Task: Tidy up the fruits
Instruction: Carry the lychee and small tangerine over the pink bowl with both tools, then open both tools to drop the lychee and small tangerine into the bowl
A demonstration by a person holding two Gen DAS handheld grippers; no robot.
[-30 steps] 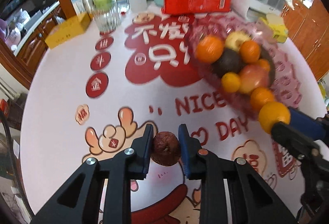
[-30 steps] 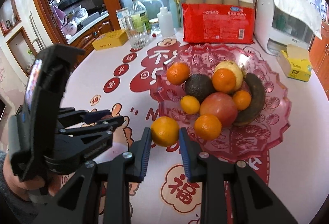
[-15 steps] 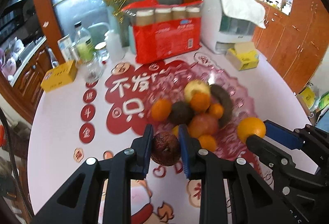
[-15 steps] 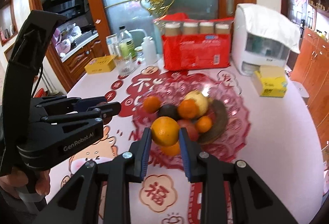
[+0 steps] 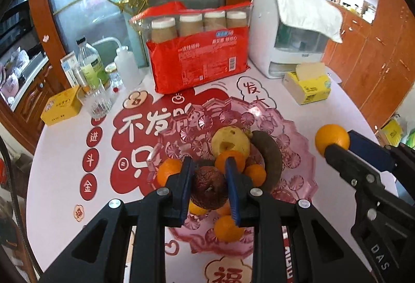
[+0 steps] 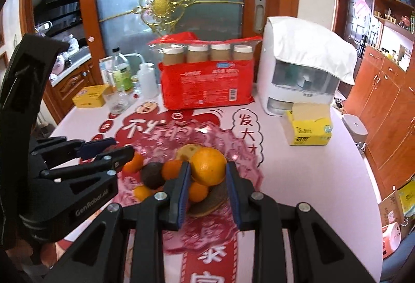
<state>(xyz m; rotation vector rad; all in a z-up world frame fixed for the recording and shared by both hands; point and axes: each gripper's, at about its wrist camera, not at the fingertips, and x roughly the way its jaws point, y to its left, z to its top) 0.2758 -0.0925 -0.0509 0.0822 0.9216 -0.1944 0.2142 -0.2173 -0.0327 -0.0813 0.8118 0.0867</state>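
Pink glass bowl (image 5: 298, 153) already holds most fruit, while my left gripper (image 5: 208, 187) clamps a wrinkled brown fruit (image 5: 208, 188) and my right gripper (image 6: 207, 176) an orange (image 6: 208, 166), both undelivered.

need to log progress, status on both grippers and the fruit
Left gripper shut on wrinkled brown fruit. Right gripper shut on orange. Both over pink fruit bowl. Nothing in the way.

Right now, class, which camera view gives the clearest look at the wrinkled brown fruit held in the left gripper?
The left wrist view: the wrinkled brown fruit sits close, clamped between the left gripper pads. In the right wrist view the left gripper appears side-on and its fingers hide the fruit almost wholly.
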